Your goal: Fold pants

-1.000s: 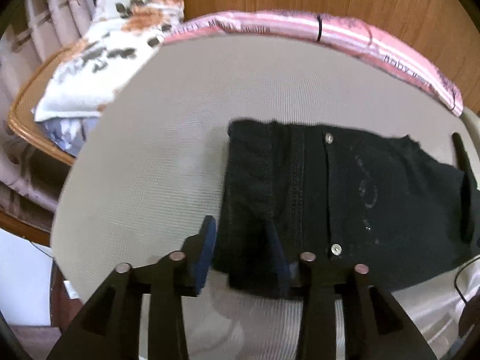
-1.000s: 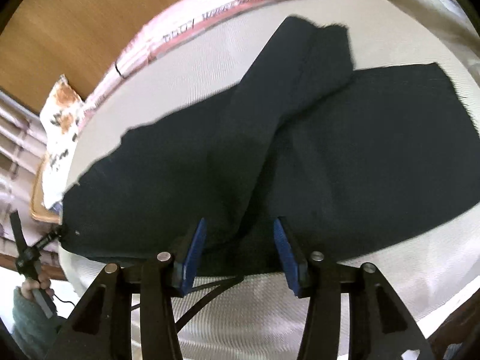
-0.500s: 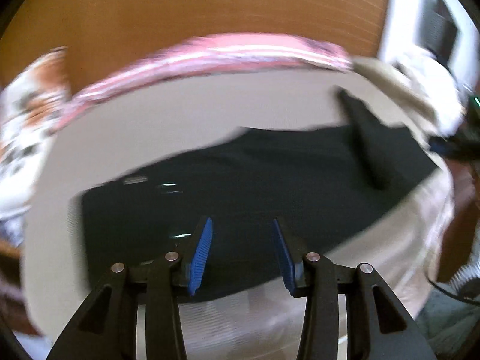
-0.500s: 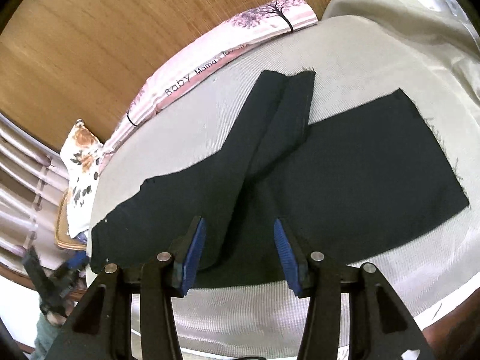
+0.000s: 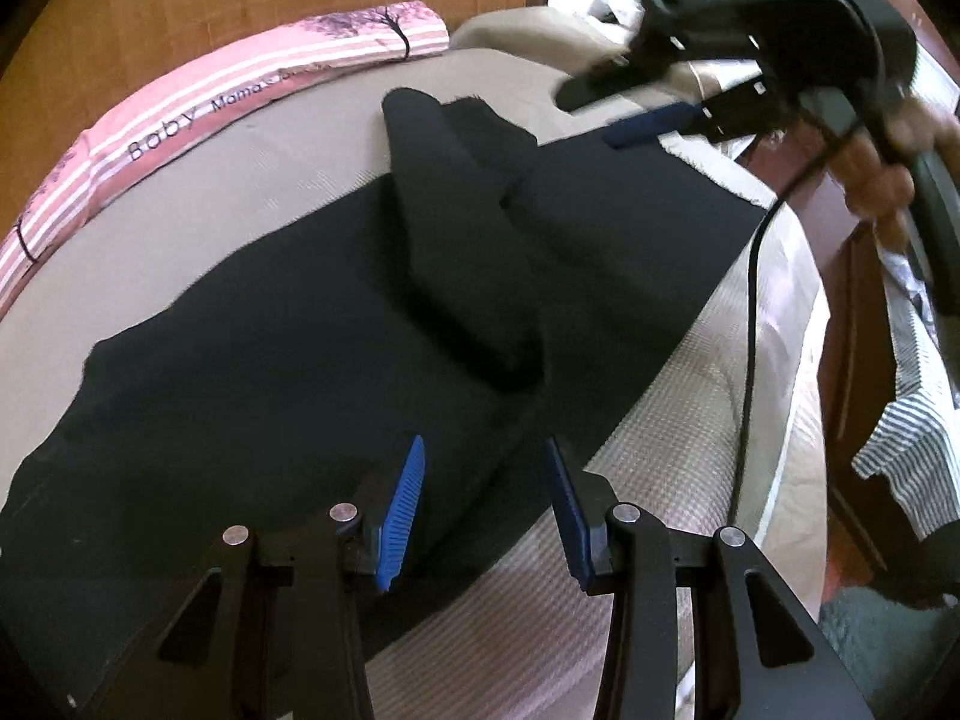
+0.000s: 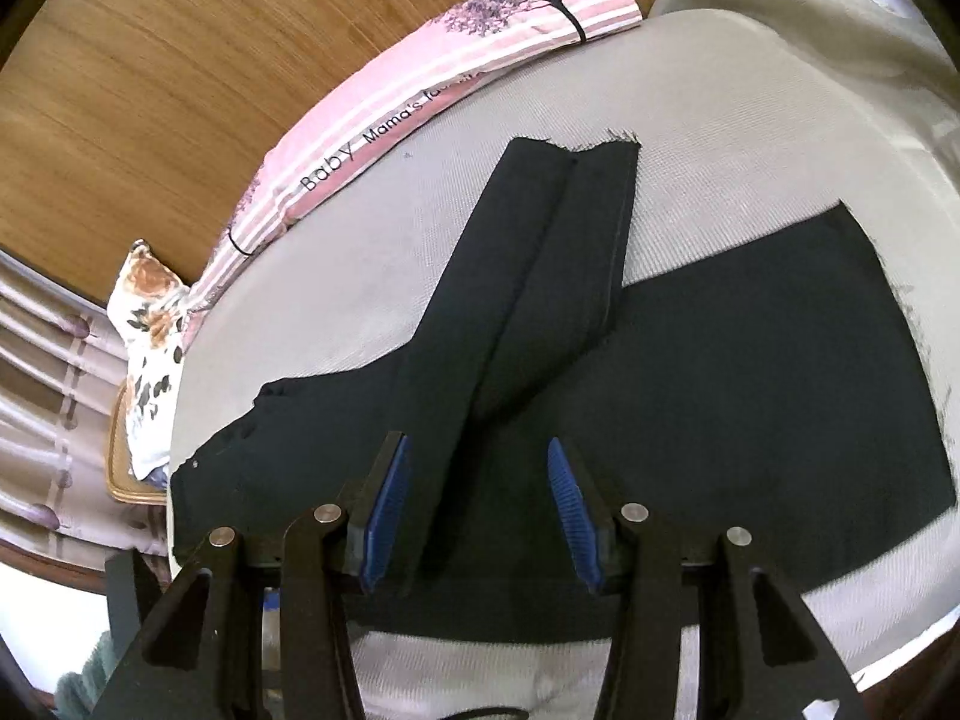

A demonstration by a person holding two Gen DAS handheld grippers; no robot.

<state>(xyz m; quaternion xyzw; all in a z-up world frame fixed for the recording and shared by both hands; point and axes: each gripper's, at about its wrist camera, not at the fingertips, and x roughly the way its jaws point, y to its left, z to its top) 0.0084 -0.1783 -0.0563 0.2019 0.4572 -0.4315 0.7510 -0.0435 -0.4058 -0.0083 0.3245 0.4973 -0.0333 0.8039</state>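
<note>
Black pants (image 5: 288, 360) lie spread on a beige mattress (image 5: 252, 174). One leg (image 6: 540, 264) is folded lengthwise into a narrow strip and angles away from the other, flat leg (image 6: 780, 372). My left gripper (image 5: 483, 510) is open and empty, hovering over the pants' near edge. My right gripper (image 6: 477, 510) is open and empty above the crotch area; it also shows in the left wrist view (image 5: 654, 114), held in a hand over the far leg end.
A pink striped rolled cloth (image 6: 432, 90) lies along the wooden headboard (image 6: 180, 60). A floral pillow (image 6: 147, 324) sits at the mattress's left corner. A black cable (image 5: 750, 324) hangs off the bed's right side near striped fabric (image 5: 912, 438).
The left gripper has swung from the waistband end toward the legs. The right gripper has pulled back and up, so more of the pants shows. Both stay open.
</note>
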